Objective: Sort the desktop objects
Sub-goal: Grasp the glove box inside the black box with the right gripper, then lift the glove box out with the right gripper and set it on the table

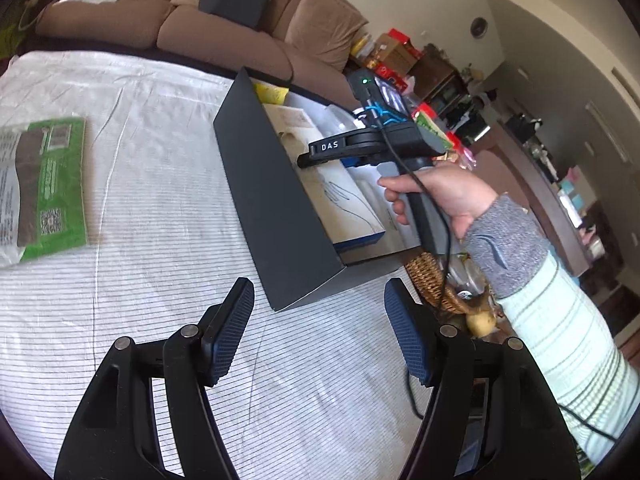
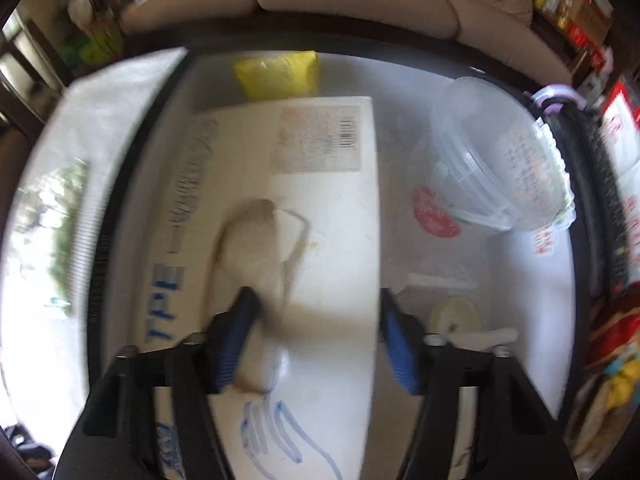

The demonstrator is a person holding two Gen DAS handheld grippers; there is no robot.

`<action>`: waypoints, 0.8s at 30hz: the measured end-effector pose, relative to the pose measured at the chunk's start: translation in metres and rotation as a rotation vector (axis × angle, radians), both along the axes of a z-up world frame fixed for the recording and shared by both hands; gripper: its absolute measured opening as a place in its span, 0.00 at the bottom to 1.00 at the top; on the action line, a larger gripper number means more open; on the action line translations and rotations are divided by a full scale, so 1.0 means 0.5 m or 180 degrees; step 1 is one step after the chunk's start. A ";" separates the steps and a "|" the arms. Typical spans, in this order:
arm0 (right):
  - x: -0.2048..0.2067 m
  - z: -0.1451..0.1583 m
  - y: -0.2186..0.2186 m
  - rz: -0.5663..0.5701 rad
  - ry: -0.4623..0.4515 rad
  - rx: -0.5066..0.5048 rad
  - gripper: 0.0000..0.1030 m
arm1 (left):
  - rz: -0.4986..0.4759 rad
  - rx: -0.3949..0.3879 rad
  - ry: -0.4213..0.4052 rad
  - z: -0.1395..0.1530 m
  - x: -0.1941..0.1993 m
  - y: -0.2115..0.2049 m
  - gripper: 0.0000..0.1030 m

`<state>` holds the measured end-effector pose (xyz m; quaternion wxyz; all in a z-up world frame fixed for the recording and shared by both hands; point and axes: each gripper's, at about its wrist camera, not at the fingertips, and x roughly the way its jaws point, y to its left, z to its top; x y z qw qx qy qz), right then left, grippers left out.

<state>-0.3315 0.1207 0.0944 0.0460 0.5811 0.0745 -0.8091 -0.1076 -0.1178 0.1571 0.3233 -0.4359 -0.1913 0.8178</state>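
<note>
1. The left tongs [image 1: 320,332] are wide apart and hold nothing. They hang over the counter [image 1: 140,240], which has a white cloth with thin stripes on it.
2. A dark box [image 1: 276,208] sits on the counter, just past the left tongs. It is open at the top.
3. A green and white packet [image 1: 44,184] lies flat on the cloth, well apart from the dark box, out to the left side.
4. The right tongs [image 2: 316,336] are apart too, with nothing between them. They hang over the inside of the dark box, right above a white carton [image 2: 304,240] with blue drawings on it.
5. The white carton lies flat in the box, along its left side. It has a label with a barcode near its far end.
6. A yellow packet [image 2: 280,74] sits at the far end of the box, touching or just beside the end of the white carton.
7. A clear plastic cup [image 2: 500,160] lies on its side in the box, to the right of the carton.
8. A small round lid [image 2: 456,314] lies near the right tongs — the picture is too blurry to tell what it is from.
9. A hand [image 1: 444,196] in a grey cuff holds the handle of the right tongs over the box.
10. A brown sofa [image 1: 224,20] stands behind the counter.
</note>
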 end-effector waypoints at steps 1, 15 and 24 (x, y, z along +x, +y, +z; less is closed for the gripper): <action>0.001 0.004 0.009 -0.0043 0.0037 -0.0028 0.45 | -0.0010 0.0009 0.0025 0.004 0.002 0.000 0.63; 0.211 0.231 0.120 0.0246 0.0827 -0.1168 0.44 | 0.0063 0.1251 0.0182 0.062 0.023 -0.106 0.79; 0.458 0.280 -0.100 0.2291 0.0582 -0.0204 0.44 | -0.0167 0.1861 -0.0127 0.036 0.026 -0.284 0.92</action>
